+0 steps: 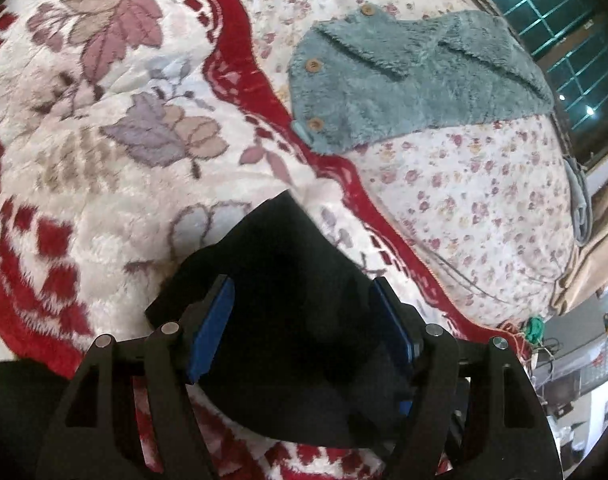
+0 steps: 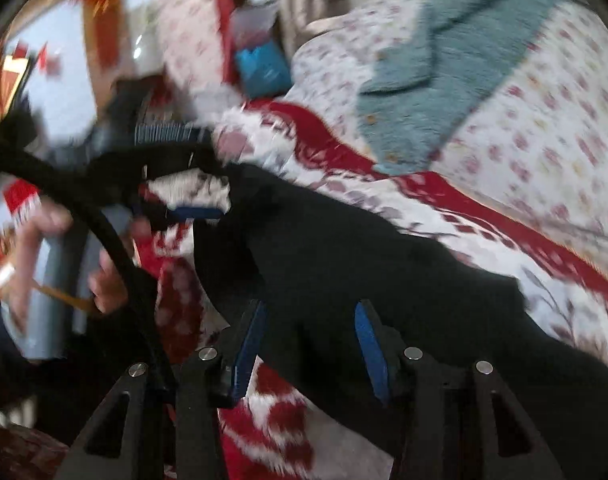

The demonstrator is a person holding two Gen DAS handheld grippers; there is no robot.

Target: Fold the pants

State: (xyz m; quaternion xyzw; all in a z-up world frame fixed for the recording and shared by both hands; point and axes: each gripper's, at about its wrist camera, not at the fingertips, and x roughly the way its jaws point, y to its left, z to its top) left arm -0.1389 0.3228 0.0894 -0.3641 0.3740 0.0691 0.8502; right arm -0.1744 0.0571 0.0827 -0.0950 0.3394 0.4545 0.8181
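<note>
Nearest the lens in the left wrist view: left tongs (image 1: 304, 332), blue pads wide apart, black pants (image 1: 288, 280) lying between them, not pinched. In the right wrist view: right tongs (image 2: 309, 342) also apart, partway open, the same pants (image 2: 363, 264) beneath and between the pads, no pad pressing cloth as far as the blur allows. Pants bunched in a dark heap on the red-and-white blanket (image 1: 84, 152) spread over the bed, well apart from the teal fleece jacket (image 1: 403, 92) on the flowered sheet (image 1: 463, 200) beyond. A hand (image 2: 36, 248) at the left edge of the right view, gripping a handle.

Likely step: between grasps, cloth let go, fold not finished. Next move probably calls for finding an edge or waistband, closing both tongs on it, then lifting and laying over flat.
</note>
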